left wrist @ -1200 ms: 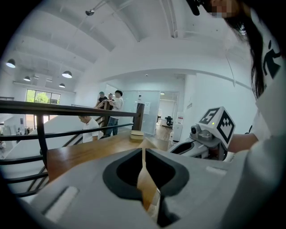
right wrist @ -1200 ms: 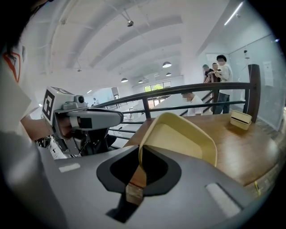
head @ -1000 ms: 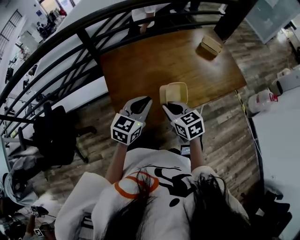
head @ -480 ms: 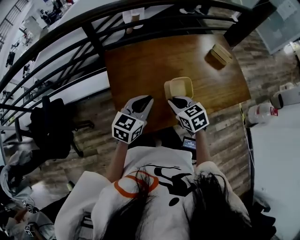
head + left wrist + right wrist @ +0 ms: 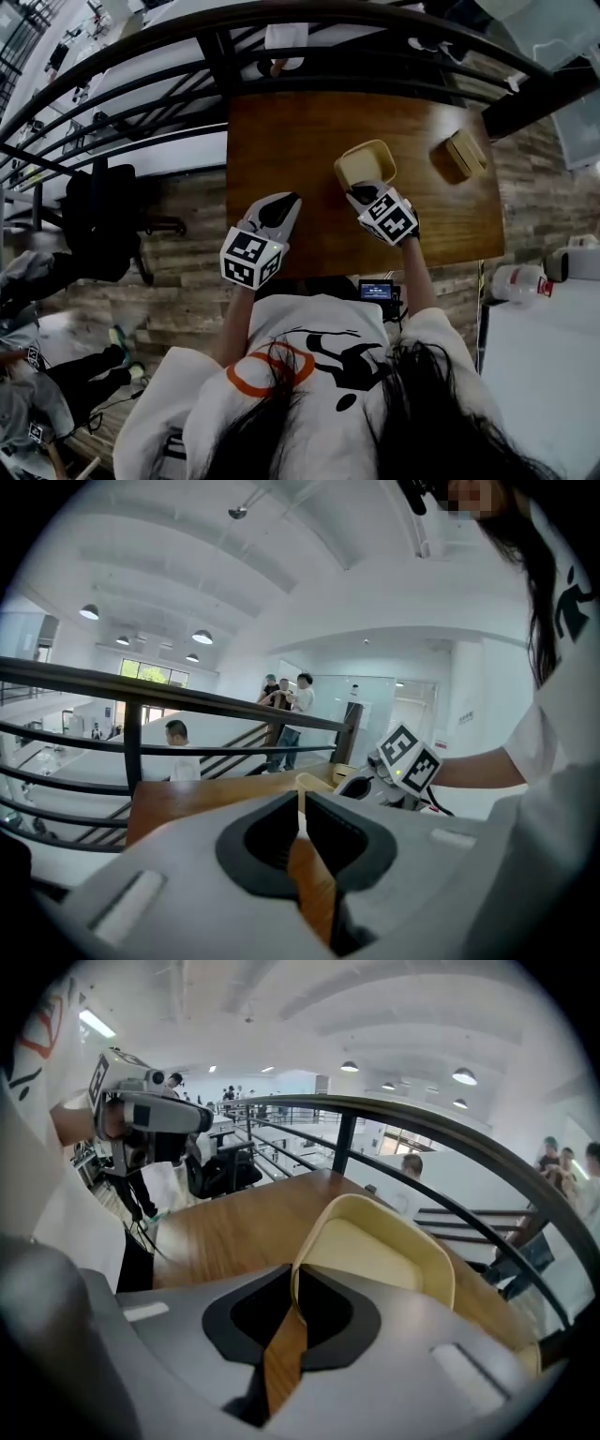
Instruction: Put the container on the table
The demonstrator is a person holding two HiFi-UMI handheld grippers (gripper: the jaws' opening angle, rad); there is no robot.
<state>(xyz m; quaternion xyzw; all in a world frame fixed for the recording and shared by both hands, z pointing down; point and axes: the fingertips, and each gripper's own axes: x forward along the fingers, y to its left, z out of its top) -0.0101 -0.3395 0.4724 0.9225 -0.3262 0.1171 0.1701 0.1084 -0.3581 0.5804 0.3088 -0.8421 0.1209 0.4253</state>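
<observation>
Left tool (image 5: 278, 208) hovered over near edge of brown wooden tabletop (image 5: 281, 131), jaws pressed together, nothing between them. To its right, pale yellow open rectangular container (image 5: 366, 164) sat over mid-tabletop, near rim pinched in the closed jaws of the right tool (image 5: 362, 194), far end tilted up. Could not tell whether its base touched the wood. Further right, a tan lidded box (image 5: 466, 153) lay well apart. Judged: carry mostly done; lowering flat and release remained. Against a second ago, container and right tool were further in from the near edge.
</observation>
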